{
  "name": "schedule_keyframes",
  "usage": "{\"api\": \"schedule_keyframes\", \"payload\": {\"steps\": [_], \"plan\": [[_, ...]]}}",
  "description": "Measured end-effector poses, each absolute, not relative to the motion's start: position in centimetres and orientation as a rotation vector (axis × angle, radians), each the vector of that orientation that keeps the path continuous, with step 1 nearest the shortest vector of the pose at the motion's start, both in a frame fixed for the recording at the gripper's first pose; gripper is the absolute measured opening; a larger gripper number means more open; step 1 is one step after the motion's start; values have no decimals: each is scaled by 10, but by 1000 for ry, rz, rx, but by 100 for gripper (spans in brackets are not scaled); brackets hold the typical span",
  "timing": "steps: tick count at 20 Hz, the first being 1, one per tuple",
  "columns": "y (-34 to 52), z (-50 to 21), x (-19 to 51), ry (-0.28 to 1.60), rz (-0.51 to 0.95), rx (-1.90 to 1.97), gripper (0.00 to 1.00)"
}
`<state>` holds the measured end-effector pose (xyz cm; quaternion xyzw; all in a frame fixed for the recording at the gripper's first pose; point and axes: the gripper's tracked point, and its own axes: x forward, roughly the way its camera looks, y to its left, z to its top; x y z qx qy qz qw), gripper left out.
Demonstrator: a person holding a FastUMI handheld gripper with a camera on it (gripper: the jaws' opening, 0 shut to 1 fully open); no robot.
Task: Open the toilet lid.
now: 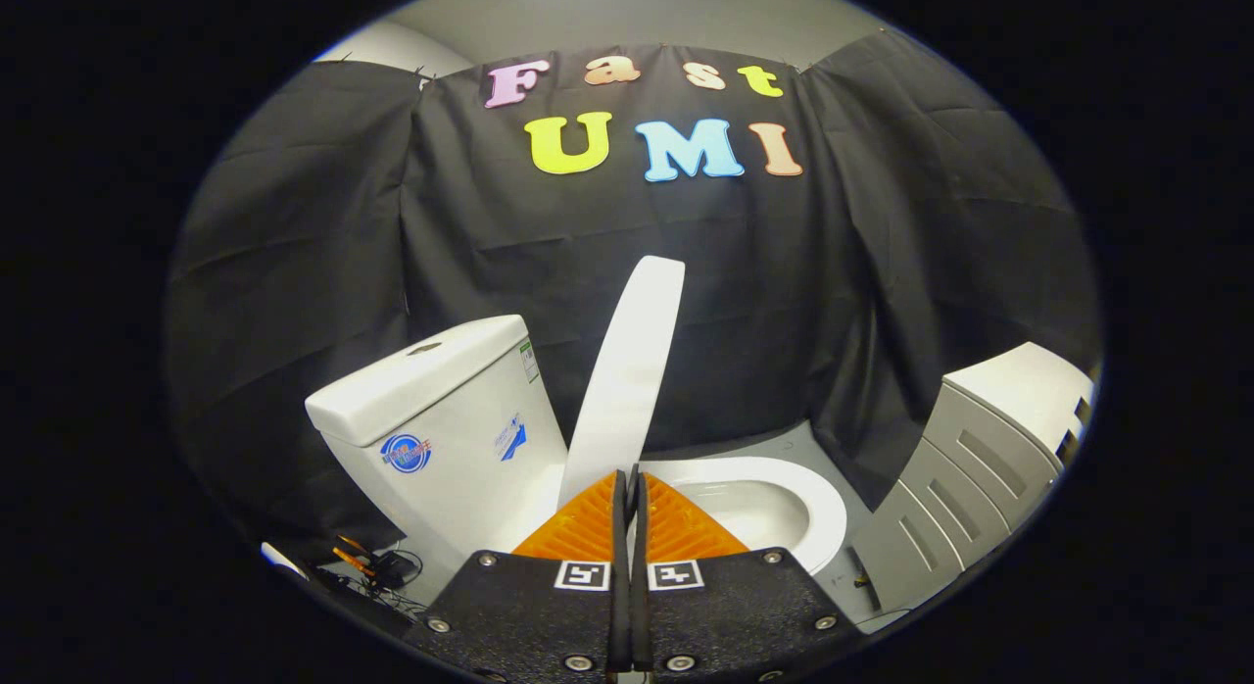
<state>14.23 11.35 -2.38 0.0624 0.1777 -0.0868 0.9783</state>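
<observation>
Toilet lid [627, 370] raised upright just beyond the gripper [630, 483], jaws together, holding nothing

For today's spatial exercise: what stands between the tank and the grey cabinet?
In the gripper view, the raised lid and the open bowl lie between tank and cabinet, beyond the shut gripper.

— What is carrying everything here?
— A grey floor [784, 437]. A white toilet [460, 439] is standing on it, with a grey cabinet [970, 468] sitting close by and some cables [377, 571] lying beside the tank.
</observation>
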Motion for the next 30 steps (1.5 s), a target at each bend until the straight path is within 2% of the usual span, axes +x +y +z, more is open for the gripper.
{"api": "schedule_keyframes", "payload": {"steps": [21,30], "plan": [[195,-7,169,325,-39,102,0],[245,-7,188,327,101,77,0]]}}
